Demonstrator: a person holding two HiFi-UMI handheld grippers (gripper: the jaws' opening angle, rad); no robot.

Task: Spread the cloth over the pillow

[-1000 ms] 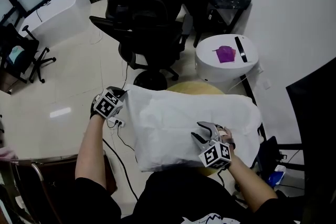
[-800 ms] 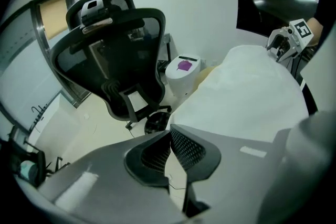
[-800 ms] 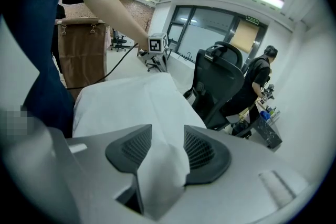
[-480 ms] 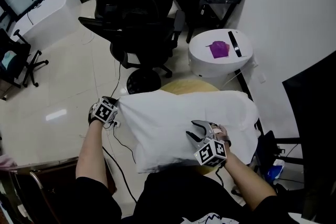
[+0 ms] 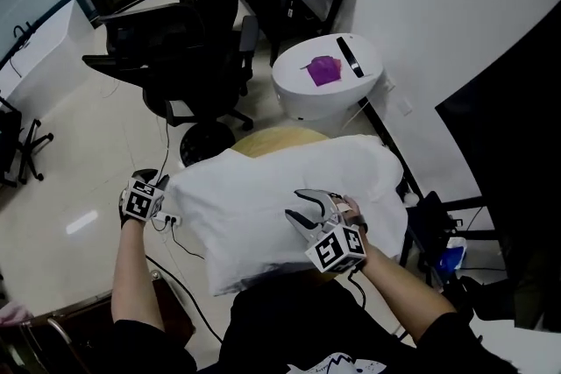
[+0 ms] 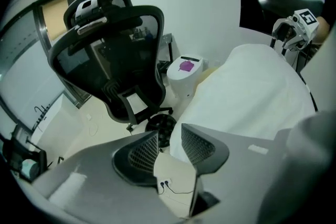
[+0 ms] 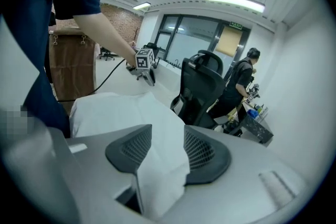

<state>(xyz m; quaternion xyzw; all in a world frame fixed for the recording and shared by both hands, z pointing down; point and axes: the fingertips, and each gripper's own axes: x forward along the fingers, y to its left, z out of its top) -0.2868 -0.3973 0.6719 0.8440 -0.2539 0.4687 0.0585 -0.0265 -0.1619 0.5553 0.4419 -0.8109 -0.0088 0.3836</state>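
The white cloth [image 5: 263,206] lay spread just beside the black office chair [image 5: 166,57], and the right tool [image 7: 167,136] pinched a fold of it. The left tool [image 6: 169,140], nearer the chair, had just been opening, its jaws apart and empty.

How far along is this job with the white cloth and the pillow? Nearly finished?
Nearly, it seems. Done: the white cloth drapes over the whole pillow, which is hidden beneath it, on the round table. In hand: the left gripper has just been opening at the cloth's corner, with nothing between its jaws; the right gripper holds a fold. Left: probably releasing that fold.
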